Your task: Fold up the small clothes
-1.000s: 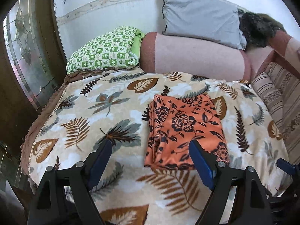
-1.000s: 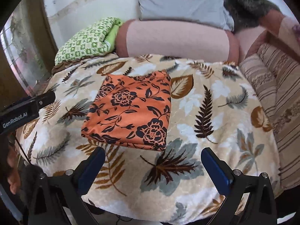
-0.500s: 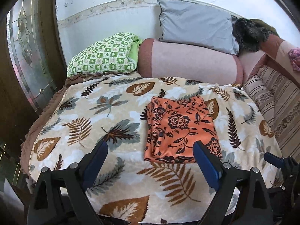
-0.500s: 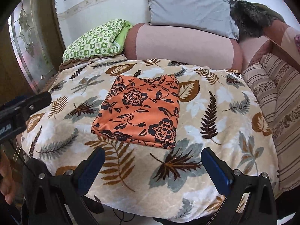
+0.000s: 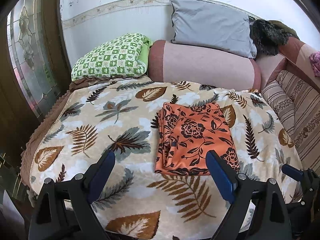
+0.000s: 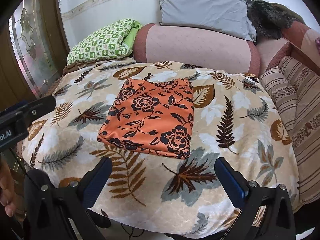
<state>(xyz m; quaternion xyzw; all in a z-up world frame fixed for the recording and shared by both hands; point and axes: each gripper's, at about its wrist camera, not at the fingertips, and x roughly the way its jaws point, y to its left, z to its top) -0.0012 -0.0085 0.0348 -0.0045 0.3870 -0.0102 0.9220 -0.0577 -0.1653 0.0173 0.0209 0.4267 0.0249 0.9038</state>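
**Inspector A:** Status of the orange floral garment point(image 5: 195, 138)?

**Inspector B:** Folded into a compact rectangle, layered edges at its left side, lying flat on the leaf-print blanket point(image 5: 84, 124) that covers the bed. Nothing touches it.

**Inspector A:** The tools?

**Inspector B:** Left hand-held gripper point(image 5: 160, 177) stands wide and empty, over the blanket's near edge. Right hand-held gripper point(image 6: 163, 181) likewise wide, nothing between its fingers, just short of the garment's front hem.

**Inspector A:** Change since the earlier frames?

**Inspector B:** Both views have pulled back: a second ago the left tool's right finger overlapped the cloth; now the garment sits farther up the picture and more of the wall shows. The left jaws also spread slightly wider. The garment itself has not shifted.

**Inspector A:** Meaning for the task?

**Inspector B:** In my judgement this piece is finished and released; the withdrawal suggests the fold is being left as it lies.
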